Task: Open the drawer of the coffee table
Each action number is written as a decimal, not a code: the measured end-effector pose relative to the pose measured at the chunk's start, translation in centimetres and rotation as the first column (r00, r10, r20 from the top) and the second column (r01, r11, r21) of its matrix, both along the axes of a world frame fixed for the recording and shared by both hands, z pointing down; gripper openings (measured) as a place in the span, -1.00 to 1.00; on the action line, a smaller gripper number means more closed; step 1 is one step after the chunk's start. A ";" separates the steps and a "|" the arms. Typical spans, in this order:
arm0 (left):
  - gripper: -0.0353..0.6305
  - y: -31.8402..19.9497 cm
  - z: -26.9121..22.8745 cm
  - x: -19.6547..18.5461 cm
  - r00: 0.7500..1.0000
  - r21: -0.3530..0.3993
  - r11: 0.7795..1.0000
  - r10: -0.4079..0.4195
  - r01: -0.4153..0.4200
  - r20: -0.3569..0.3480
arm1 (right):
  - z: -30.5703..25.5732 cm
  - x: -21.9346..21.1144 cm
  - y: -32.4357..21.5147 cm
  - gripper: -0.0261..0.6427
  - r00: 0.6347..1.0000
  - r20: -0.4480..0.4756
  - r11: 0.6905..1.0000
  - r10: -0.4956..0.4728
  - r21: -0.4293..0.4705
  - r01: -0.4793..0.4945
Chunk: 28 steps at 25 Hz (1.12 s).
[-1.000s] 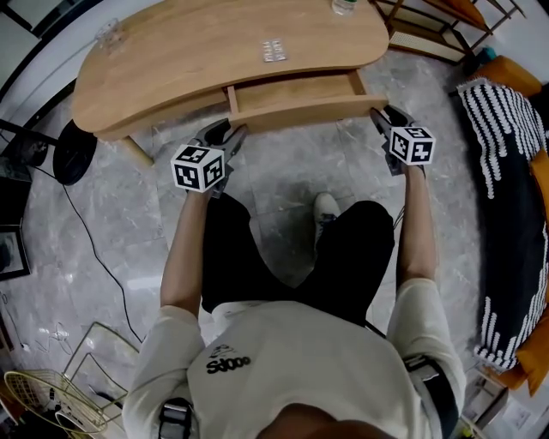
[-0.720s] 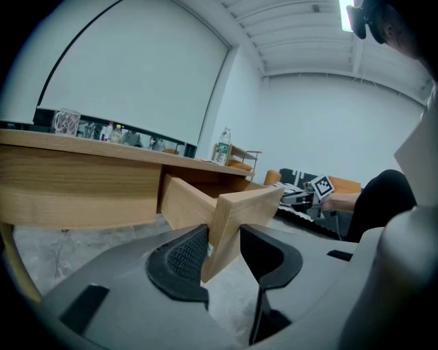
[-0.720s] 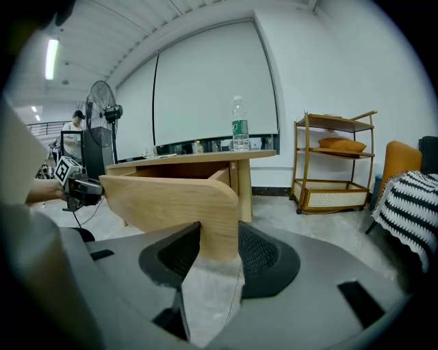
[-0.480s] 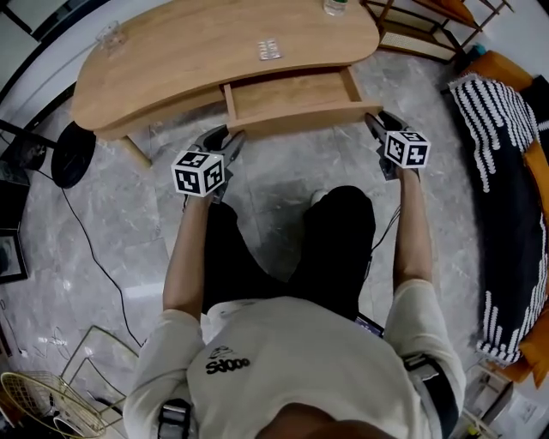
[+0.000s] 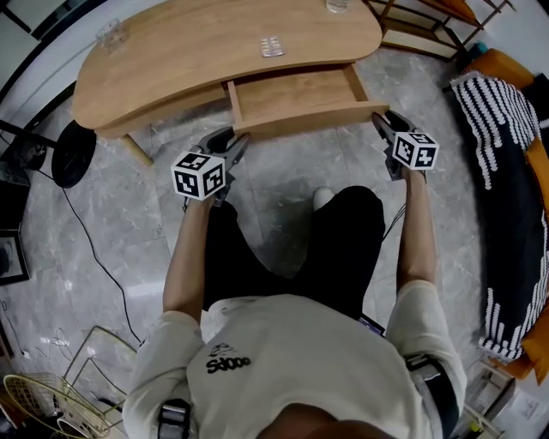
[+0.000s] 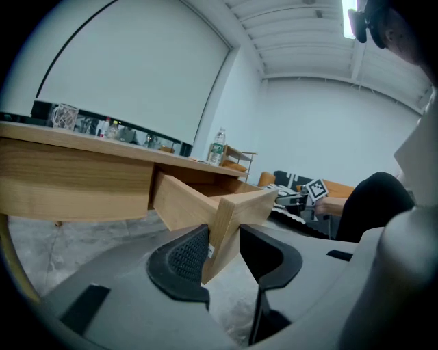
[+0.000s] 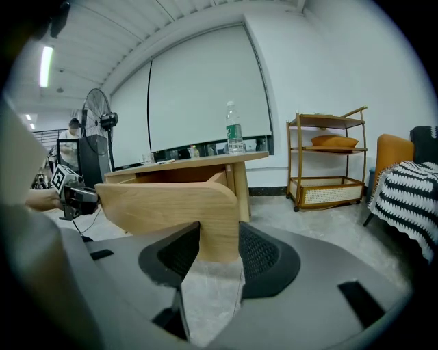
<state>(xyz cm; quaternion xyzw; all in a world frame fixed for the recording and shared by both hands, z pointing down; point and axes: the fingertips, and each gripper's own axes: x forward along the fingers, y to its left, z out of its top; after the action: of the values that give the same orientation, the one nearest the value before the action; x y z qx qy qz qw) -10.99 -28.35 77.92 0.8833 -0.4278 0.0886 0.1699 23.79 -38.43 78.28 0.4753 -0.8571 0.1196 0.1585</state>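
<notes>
The curved wooden coffee table (image 5: 189, 51) has its drawer (image 5: 296, 90) pulled out toward me. My left gripper (image 5: 236, 139) is shut on the left end of the drawer front (image 5: 300, 117). In the left gripper view the gripper (image 6: 222, 236) has its ribbed pads on either side of the panel's corner (image 6: 246, 205), and its jaws have just closed a little tighter on it. My right gripper (image 5: 380, 122) is shut on the panel's right end. The right gripper view shows the gripper (image 7: 217, 239) clamping the rounded end of the board (image 7: 171, 202).
On the tabletop are a bottle (image 5: 337, 5), a small packet (image 5: 272, 47) and a glass (image 5: 110, 34). A wooden shelf (image 7: 327, 164) stands to the right. A striped blanket (image 5: 506, 171) lies on an orange sofa. A fan (image 7: 102, 123) stands left, and my legs are close behind the grippers.
The drawer has slid further out of the table. Both grippers have come slightly toward me with its front panel still held.
</notes>
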 end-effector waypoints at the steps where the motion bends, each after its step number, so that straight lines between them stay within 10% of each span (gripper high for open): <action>1: -0.44 0.3 0.1 0.0 1.000 0.002 1.000 0.003 -0.003 -0.008 | 0.0 0.0 0.1 -0.43 1.000 -0.004 1.000 -0.003 -0.003 0.003; 28: -0.41 3.8 3.3 1.1 0.995 -0.019 0.995 0.094 -0.093 0.039 | 3.5 1.1 3.9 -0.41 0.996 -0.079 0.998 0.038 -0.055 -0.043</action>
<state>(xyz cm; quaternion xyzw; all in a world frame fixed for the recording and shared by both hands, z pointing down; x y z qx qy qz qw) -9.92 -24.51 81.24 0.8989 -0.3886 0.1179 0.1645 24.91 -34.54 81.79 0.4922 -0.8368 0.1283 0.2026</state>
